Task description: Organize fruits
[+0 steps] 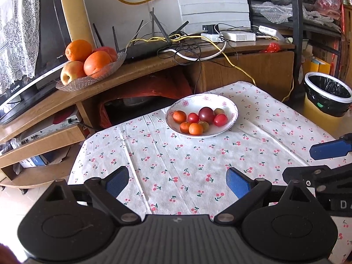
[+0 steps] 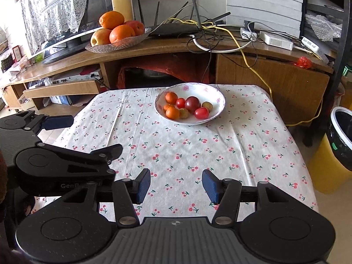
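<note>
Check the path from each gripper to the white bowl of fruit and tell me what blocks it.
Nothing visible does. Only bare cherry-print tablecloth lies between the open right gripper and the white floral-rimmed ceramic bowl of small fruits. The open left gripper faces the same bowl across bare cloth too.

**Hidden and cut off**

The bin [image 2: 342,140] is cut by the right frame edge. In the glass dish [image 1: 88,80], a red fruit [image 1: 107,50] sits mostly hidden behind the oranges [image 1: 96,62]. The TV [image 1: 33,44] is partly draped by lace.
</note>
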Tool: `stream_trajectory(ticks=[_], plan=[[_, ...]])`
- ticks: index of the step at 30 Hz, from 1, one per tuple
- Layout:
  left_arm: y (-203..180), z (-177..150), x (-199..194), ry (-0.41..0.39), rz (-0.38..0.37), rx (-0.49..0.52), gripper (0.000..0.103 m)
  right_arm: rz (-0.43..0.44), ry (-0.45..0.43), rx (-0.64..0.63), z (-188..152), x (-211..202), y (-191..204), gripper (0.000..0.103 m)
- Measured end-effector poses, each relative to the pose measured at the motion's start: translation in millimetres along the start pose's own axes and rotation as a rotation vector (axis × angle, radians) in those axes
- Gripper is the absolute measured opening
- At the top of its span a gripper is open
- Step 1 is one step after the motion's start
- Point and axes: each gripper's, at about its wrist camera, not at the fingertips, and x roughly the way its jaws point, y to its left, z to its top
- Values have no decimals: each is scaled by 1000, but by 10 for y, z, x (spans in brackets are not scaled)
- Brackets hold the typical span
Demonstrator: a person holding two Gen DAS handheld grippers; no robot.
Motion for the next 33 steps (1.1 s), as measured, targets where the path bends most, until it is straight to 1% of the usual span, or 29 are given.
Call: stream_trajectory(ticks=[13,33], plan=[[-30,-73,-97,2,0,-5,103,-25,18,13,-60,31,-10,50],[-37,-105,-109,8,13,-8,103,-19,32,15,-83,52,2,50]])
